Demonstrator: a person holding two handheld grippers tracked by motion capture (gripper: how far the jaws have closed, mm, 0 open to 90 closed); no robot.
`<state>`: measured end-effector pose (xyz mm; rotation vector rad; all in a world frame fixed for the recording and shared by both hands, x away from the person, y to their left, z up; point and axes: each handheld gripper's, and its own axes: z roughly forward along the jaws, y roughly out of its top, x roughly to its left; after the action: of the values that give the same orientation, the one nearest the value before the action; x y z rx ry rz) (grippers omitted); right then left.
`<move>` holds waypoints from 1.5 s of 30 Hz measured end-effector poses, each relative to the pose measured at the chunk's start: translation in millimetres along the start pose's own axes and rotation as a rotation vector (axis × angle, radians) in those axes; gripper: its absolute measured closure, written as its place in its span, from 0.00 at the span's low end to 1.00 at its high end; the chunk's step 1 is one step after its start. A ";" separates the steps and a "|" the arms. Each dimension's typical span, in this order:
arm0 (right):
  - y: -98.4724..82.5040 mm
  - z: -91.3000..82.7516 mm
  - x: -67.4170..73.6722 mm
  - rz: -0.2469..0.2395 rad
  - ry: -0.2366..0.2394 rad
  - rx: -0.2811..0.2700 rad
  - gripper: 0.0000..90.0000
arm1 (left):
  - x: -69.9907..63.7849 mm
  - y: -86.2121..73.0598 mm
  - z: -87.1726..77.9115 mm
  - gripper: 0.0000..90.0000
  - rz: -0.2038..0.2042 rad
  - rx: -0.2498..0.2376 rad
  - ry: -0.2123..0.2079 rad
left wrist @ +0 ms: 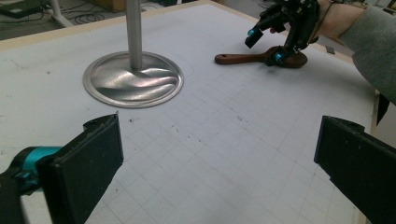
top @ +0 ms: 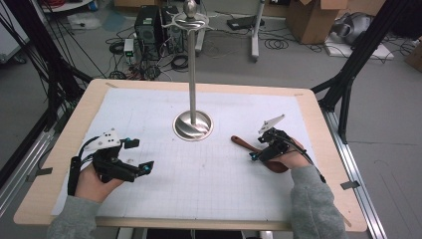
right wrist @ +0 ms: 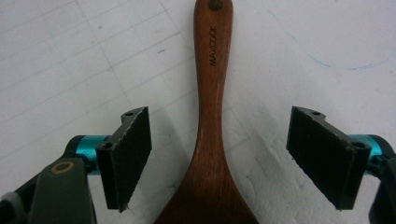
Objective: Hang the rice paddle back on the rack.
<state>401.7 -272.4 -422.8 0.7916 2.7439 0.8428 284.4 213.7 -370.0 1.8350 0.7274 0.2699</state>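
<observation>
High view: wooden spatula (top: 256,151) flat on the gridded mat (top: 199,174), right of the metal stand (top: 192,124), handle end toward the stand base, blade end near, under the right gripper (top: 263,151). Right gripper poised over the neck, jaws apart, nothing pinched yet. Left gripper (top: 137,158) resting near left, well apart from the spatula, jaws wide, empty. Left gripper view: own two jaws spread at the frame's bottom corners, bare mat between; far off, right gripper (left wrist: 265,45) straddling the spatula (left wrist: 243,59), lower tip near the wood, contact impossible to judge. Right gripper view: spatula (right wrist: 210,126) running up the middle between both pads (right wrist: 128,154), clear gaps each side, handle narrowing toward the hole at the far end. Likely step: closing on the neck for a lift. Best done lower first, pads level with the wood's edges, centred on the narrow part just beyond the flare, then a squeeze square across the handle. Risk: thin flat wood skidding or pivoting if pinched on the widening blade or too high.
</observation>
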 end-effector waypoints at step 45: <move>15.9 1.9 1.5 -0.014 0.014 0.120 0.76 | -0.9 -0.2 0.5 0.02 0.002 0.001 -0.006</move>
<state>408.0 -259.6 -415.5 0.7898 2.8310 0.6891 283.8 212.8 -370.2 1.8371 0.7219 0.2653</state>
